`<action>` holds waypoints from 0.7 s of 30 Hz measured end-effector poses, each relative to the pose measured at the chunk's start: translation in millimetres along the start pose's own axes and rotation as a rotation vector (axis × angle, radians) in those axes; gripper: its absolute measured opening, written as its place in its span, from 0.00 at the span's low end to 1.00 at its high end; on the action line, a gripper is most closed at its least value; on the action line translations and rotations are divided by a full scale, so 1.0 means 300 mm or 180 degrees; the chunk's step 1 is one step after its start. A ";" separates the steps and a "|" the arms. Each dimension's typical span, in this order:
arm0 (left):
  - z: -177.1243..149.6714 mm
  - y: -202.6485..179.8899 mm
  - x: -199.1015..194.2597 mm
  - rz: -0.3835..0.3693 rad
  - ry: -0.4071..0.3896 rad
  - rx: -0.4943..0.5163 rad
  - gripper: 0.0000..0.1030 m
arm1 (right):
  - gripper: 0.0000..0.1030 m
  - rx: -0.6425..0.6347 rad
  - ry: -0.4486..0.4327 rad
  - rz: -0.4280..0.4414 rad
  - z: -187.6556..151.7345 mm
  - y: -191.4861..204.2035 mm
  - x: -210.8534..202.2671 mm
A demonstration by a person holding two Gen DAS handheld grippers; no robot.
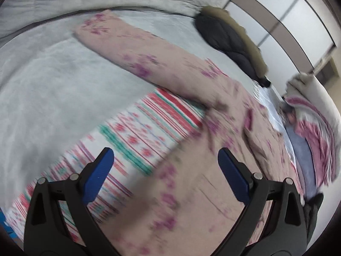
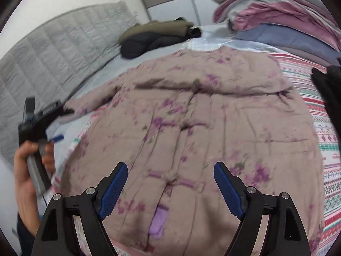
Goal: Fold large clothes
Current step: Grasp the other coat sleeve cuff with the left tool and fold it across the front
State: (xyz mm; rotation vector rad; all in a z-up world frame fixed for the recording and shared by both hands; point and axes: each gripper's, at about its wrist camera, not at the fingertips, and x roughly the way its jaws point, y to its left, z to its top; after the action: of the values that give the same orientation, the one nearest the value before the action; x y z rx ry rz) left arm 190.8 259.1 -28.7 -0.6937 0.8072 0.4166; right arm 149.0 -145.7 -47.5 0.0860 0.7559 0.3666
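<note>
Pink floral quilted coat [image 2: 191, 128] lies spread flat across the centre of the right wrist frame, on a striped patterned blanket [image 2: 328, 132] (one sleeve [image 1: 127, 51] stretches toward the upper left of the left wrist frame). Right gripper [image 2: 170, 187] hovers above the coat's lower part, jaws wide apart, nothing between them. Left gripper [image 1: 166, 172] is likewise spread wide and empty, over the coat's edge. No readable writing shows.

Both hand-held grippers [image 1: 166, 160] [image 2: 170, 175] agape, empty
</note>
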 end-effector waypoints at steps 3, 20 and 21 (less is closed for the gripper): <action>0.135 0.107 0.002 0.0253 -0.0150 -0.0121 0.95 | 0.82 -0.0353 -0.0164 -0.0094 -0.033 0.069 -0.038; 0.543 0.425 0.411 0.0791 -0.0453 -0.1139 0.92 | 0.82 -0.0183 0.0054 -0.0182 -0.028 -0.038 0.041; 0.540 0.425 0.415 0.0860 -0.0516 -0.1145 0.83 | 0.82 -0.0151 0.0074 -0.0179 -0.028 -0.047 0.049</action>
State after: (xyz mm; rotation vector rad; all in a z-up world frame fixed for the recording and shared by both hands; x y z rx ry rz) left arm 278.2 473.3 -96.3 -0.8738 0.6794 0.8666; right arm 157.2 -154.0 -66.1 0.0159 0.7708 0.3322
